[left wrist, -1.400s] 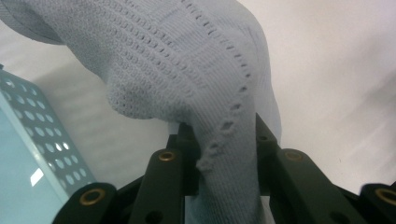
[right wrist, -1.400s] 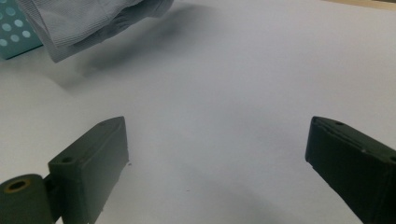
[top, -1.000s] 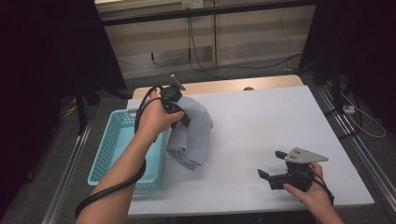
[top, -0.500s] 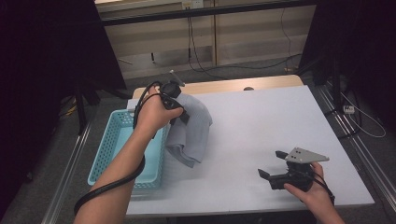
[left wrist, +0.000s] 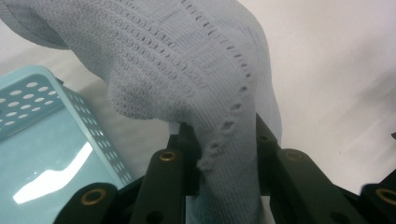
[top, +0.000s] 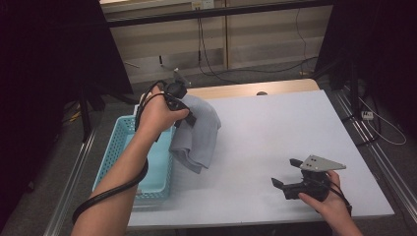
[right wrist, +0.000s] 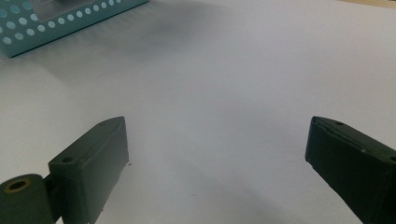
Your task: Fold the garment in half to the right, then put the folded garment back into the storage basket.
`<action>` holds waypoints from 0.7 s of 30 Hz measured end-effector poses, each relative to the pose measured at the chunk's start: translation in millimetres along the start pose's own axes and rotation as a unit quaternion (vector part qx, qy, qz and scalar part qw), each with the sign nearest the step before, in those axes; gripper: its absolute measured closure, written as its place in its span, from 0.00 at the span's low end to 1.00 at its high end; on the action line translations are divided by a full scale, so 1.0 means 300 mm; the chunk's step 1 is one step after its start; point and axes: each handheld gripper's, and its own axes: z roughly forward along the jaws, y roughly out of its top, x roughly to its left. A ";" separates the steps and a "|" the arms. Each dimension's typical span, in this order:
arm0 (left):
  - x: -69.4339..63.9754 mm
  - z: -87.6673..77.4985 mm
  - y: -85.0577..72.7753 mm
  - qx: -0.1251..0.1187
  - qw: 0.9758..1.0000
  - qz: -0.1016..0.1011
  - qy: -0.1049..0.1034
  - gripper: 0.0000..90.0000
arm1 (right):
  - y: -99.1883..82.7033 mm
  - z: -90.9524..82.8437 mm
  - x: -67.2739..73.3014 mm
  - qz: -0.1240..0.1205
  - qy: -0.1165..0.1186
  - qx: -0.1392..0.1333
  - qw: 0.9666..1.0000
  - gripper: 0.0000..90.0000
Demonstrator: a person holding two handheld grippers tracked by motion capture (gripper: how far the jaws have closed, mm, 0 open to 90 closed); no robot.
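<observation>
Grey cloth hangs lengthwise down from left tongs

Both forearms are bare, with no sleeves in sight. The black two-jaw left gripper trails a thick black cable that loops under the forearm. Seen from its own camera, its jaws are matte black bars set with brass-ringed screw holes. The matching black right gripper carries a flat grey three-cornered plate on top (small dark holes dot it), and its blocky jaws have chamfered tips.
</observation>
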 end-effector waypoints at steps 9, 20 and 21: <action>0.027 -0.033 0.007 0.001 1.000 0.003 0.006 0.81 | 0.008 0.017 0.003 -0.002 0.005 0.002 1.000 0.06; 0.047 -0.102 0.035 -0.012 1.000 0.006 0.026 0.81 | 0.009 0.007 0.006 -0.003 0.005 -0.002 1.000 0.06; 0.051 -0.111 0.037 -0.011 1.000 0.007 0.027 0.81 | 0.008 0.007 0.006 -0.004 0.006 -0.001 1.000 0.06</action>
